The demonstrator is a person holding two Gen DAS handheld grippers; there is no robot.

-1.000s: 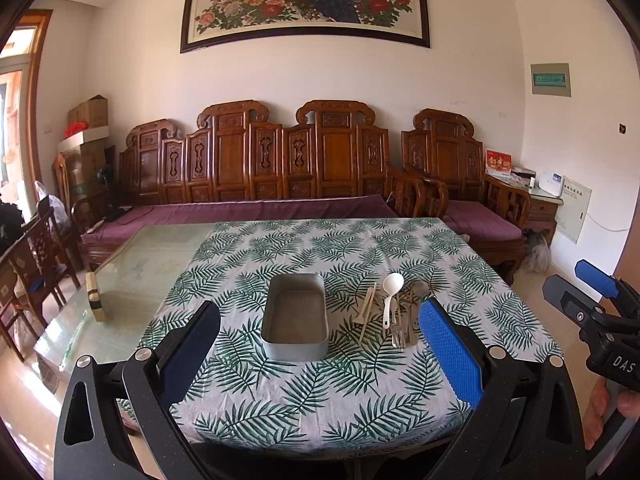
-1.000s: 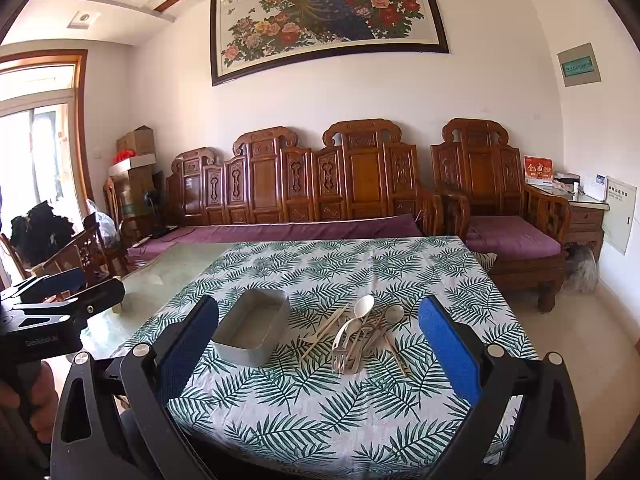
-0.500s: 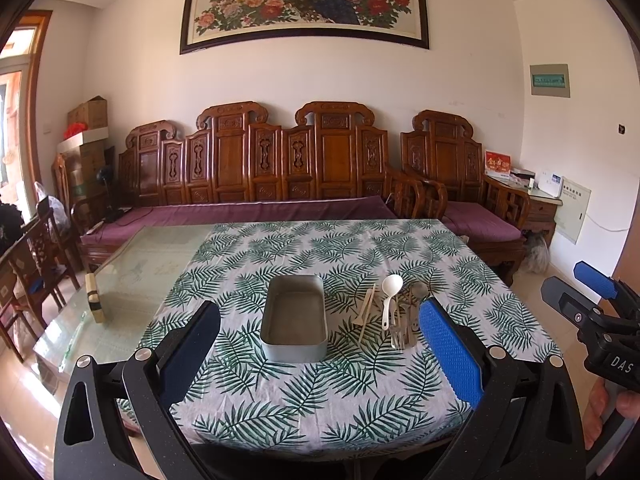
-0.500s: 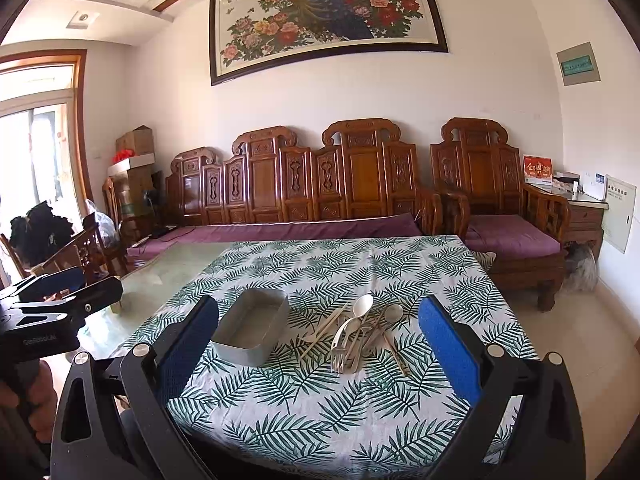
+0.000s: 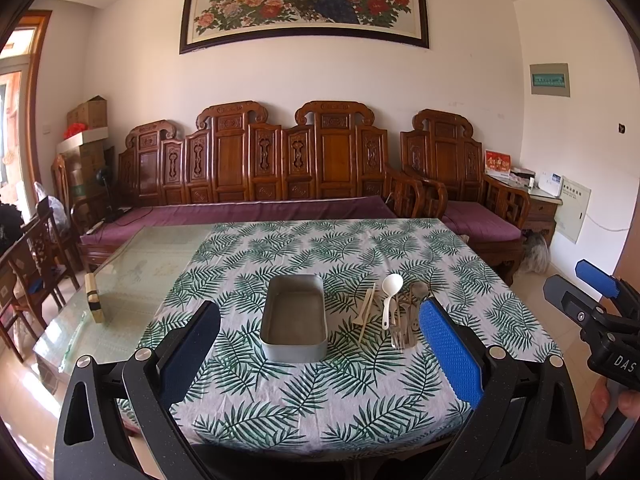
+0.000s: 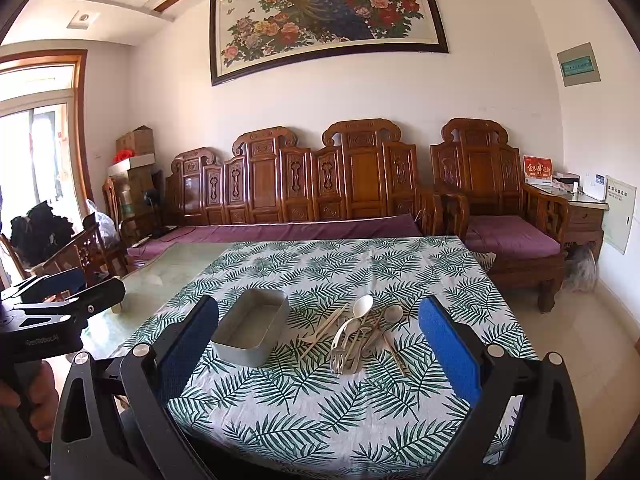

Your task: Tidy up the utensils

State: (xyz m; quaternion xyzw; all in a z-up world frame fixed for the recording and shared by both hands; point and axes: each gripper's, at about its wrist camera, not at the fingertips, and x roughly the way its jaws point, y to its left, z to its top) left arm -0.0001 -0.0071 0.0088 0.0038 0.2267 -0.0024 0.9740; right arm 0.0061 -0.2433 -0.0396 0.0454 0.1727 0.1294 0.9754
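Note:
A grey metal rectangular tin [image 5: 294, 318] sits empty on the leaf-print tablecloth [image 5: 320, 392]; it also shows in the right wrist view [image 6: 250, 330]. Right of it lies a pile of utensils [image 5: 394, 314]: a white spoon [image 5: 389, 292], metal spoons, forks and chopsticks, also in the right wrist view [image 6: 358, 334]. My left gripper [image 5: 320, 356] is open and empty, held above the table's near edge. My right gripper [image 6: 318, 354] is open and empty, likewise short of the objects. Each gripper shows at the edge of the other's view.
The cloth covers the right part of a glass-topped table [image 5: 120, 280]; a small wooden block [image 5: 94, 298] stands on the bare glass at left. Carved wooden sofas [image 5: 280, 168] line the far wall. Wooden chairs [image 5: 36, 264] stand to the left.
Both grippers have drifted very slightly; tin and utensils have not moved. Both jaws stay open.

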